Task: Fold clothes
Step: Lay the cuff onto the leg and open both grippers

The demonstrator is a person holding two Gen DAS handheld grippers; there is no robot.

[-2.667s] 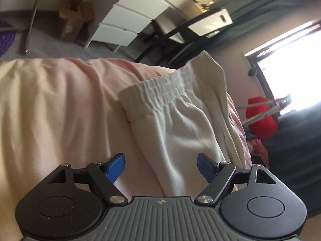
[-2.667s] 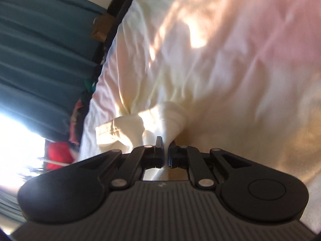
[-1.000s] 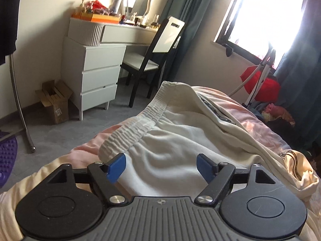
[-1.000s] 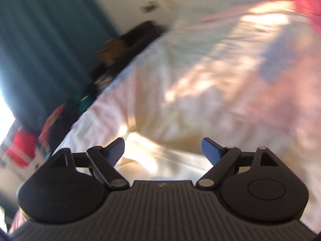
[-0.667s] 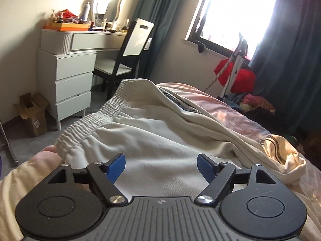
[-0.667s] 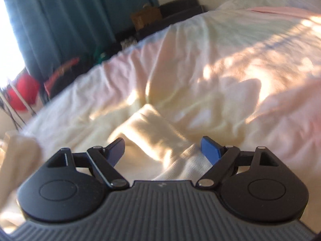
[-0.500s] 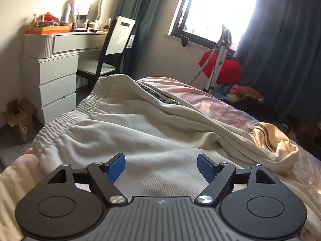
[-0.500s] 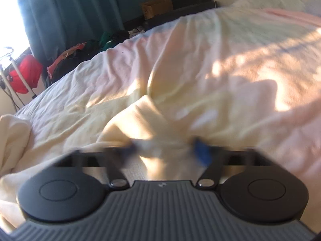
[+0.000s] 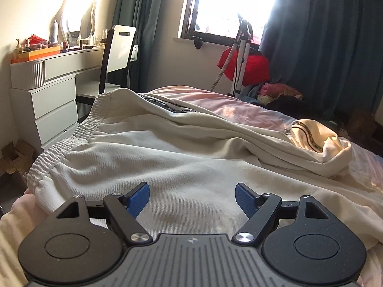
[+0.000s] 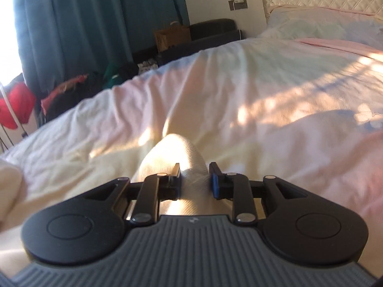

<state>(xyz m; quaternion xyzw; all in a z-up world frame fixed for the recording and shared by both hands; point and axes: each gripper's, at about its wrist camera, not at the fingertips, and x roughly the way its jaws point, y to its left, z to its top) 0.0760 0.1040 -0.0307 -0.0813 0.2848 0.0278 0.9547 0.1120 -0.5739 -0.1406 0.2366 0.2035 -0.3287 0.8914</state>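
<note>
Sunlit pink bedding (image 10: 275, 91) carries cream sweatpants (image 9: 191, 157): the right gripper (image 10: 194, 181) pinches a raised fold between its jaws, seemingly for folding, while the left gripper (image 9: 192, 199) hovers spread above them.

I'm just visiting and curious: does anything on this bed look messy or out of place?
Yes. The cream sweatpants lie rumpled on the pink bedsheet, one leg end bunched inside out at the far right. Clothes are heaped on the floor.
</note>
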